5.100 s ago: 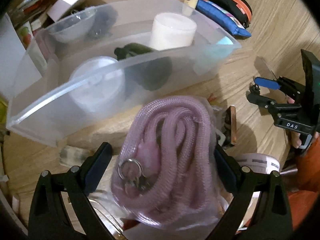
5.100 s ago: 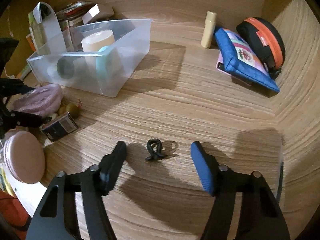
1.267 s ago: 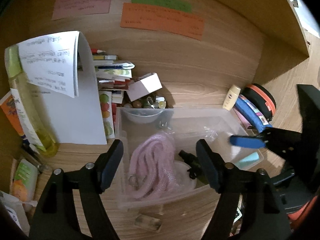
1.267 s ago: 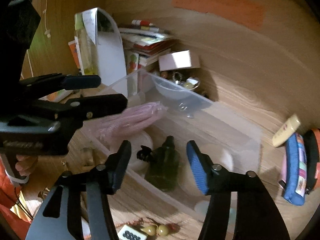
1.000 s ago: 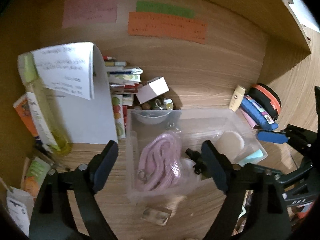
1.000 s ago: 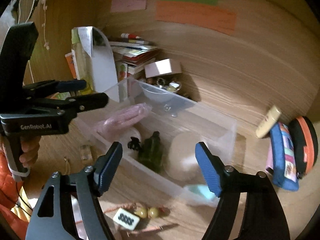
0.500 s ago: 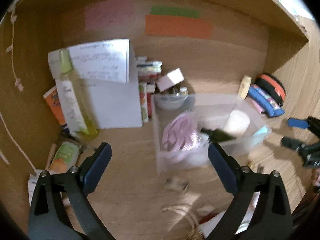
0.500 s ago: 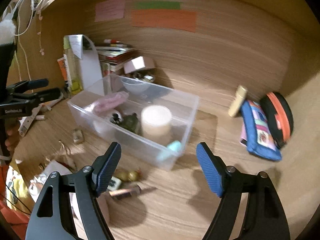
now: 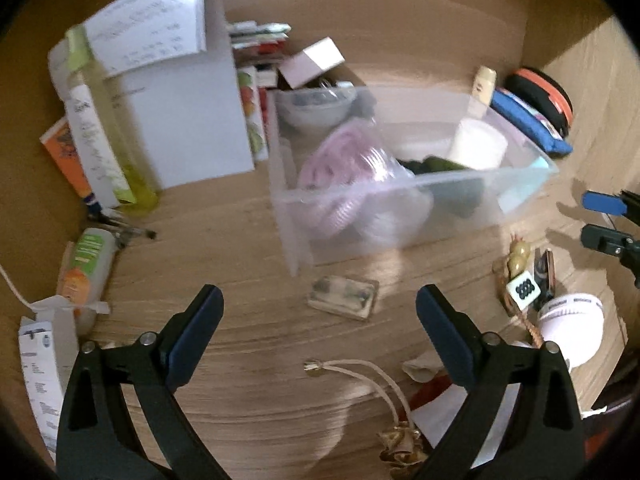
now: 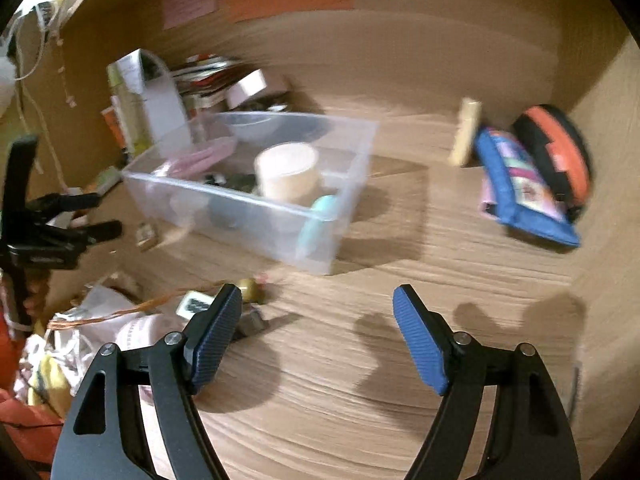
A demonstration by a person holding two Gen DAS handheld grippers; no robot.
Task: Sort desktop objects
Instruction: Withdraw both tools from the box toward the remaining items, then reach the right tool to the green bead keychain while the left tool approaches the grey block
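Observation:
A clear plastic bin (image 9: 296,240) (image 10: 320,248) stands on the wooden desk, holding a bagged pink rope (image 9: 344,168), a dark green bottle (image 9: 436,166), a cream jar (image 9: 478,146) (image 10: 288,170) and a teal item (image 10: 316,220). My left gripper (image 9: 318,312) hangs open and empty over bare desk in front of the bin, just short of a small flat packet (image 9: 344,298). My right gripper (image 10: 318,312) is open and empty above the desk to the bin's right front. Each gripper shows in the other's view: the right gripper (image 9: 604,220), the left gripper (image 10: 92,216).
Loose items lie near the bin's front: a white tile with dots (image 9: 524,290) (image 10: 194,304), olive beads (image 9: 518,258), a white cord (image 9: 360,376), a white roll (image 9: 570,320). A yellow bottle (image 9: 104,136), papers and books stand at the back left; a blue pouch (image 10: 520,188) and an orange-black case (image 10: 556,156) at the right.
Both grippers drew back from over the bin and sank toward the desk. The pink rope and the small black clip now lie in the bin, no longer carried.

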